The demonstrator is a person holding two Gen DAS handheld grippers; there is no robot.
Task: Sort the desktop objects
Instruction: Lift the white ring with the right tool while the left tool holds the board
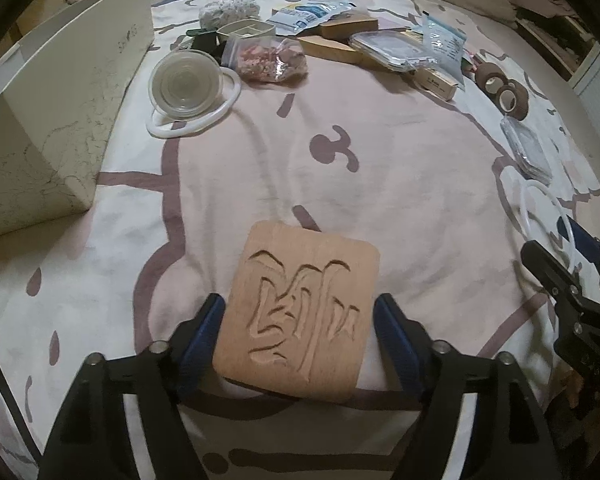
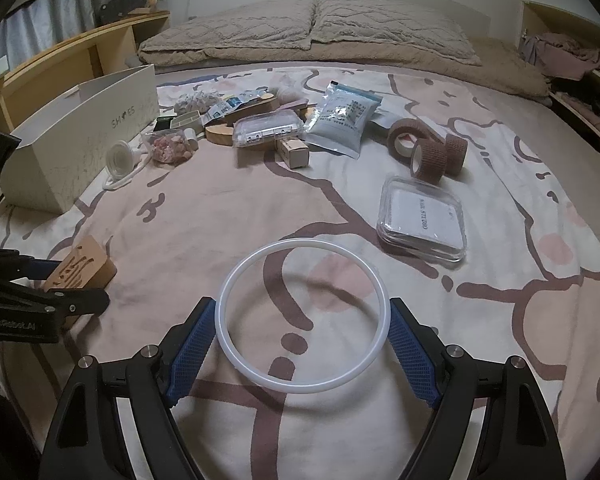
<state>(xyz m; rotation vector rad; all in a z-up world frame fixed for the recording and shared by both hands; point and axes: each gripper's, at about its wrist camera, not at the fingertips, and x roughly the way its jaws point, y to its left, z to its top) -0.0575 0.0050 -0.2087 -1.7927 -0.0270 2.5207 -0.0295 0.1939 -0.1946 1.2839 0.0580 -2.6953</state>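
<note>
Wooden carved block [image 1: 300, 312] sits between apart left gripper [image 1: 300, 340] jaws, right gripper [image 2: 302, 344] brackets white ring [image 2: 302, 316], grip unclear; pile [image 2: 260, 128] unsorted, shoe box [image 2: 80, 140] waiting.

On the bed [image 2: 220, 208], the shoe box [image 2: 80, 136] stands left, tape rolls [image 2: 428, 152] right, the ring [image 2: 302, 316] nearest, before them.
</note>
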